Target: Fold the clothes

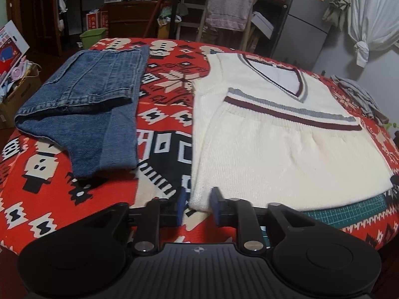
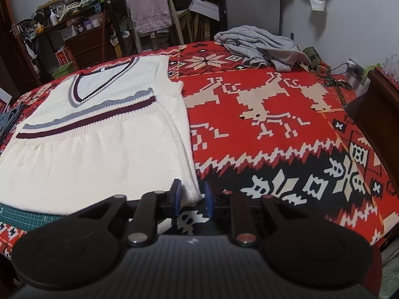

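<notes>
Fingers (image 1: 183,199) left: parted, straddling vest (image 1: 286,154) corner | fingers (image 2: 208,199) right: parted, same

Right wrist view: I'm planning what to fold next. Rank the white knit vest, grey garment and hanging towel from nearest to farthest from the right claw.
1. White knit vest, its corner between the right claw fingers.
2. Grey garment, crumpled at the far right.
3. Hanging towel, on a chair beyond the table.

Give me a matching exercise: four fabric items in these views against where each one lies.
Items:
1. jeans
2. vest
3. grey garment
4. towel

Places:
A. crumpled at the table's far right
B. draped over a chair behind the table
C. folded at the left of the table
D. flat in the middle, hem folded up, a gripper at each near corner

Pairs: 1-C, 2-D, 3-A, 4-B
</notes>
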Demonstrator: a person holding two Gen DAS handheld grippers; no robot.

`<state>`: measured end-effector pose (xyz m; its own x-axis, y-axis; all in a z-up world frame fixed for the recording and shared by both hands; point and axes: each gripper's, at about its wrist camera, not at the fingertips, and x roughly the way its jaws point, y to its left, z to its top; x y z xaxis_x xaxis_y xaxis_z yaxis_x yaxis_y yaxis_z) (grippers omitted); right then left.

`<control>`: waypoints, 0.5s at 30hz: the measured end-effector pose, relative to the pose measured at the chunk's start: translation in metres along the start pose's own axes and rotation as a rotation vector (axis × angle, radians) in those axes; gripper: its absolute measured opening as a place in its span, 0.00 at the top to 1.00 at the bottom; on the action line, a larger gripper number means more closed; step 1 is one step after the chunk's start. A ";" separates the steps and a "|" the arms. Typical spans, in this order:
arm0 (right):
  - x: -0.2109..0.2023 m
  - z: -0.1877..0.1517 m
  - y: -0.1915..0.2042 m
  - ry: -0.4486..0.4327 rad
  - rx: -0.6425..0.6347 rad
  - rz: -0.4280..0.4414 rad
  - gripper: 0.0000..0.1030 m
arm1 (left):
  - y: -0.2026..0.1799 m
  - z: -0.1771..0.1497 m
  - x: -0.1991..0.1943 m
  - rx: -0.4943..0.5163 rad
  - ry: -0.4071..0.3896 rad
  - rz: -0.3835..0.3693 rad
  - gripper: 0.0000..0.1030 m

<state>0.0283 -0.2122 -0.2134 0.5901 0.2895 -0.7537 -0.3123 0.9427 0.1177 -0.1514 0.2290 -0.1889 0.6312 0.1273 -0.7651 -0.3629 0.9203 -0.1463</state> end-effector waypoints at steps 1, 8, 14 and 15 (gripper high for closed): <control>0.000 0.000 0.001 0.000 -0.007 -0.005 0.89 | -0.001 0.000 0.000 0.009 -0.002 0.006 0.88; -0.008 0.001 0.002 -0.002 -0.015 -0.004 0.92 | -0.004 0.000 -0.005 0.032 -0.007 0.028 0.93; -0.021 0.001 0.001 0.000 -0.017 0.010 0.93 | -0.002 0.003 -0.017 0.031 -0.006 0.021 0.93; -0.023 0.001 0.000 0.005 -0.015 0.016 0.93 | -0.001 0.003 -0.019 0.026 0.000 0.019 0.93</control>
<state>0.0150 -0.2184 -0.1953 0.5810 0.3034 -0.7552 -0.3324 0.9355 0.1201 -0.1610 0.2268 -0.1722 0.6244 0.1453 -0.7675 -0.3570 0.9270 -0.1149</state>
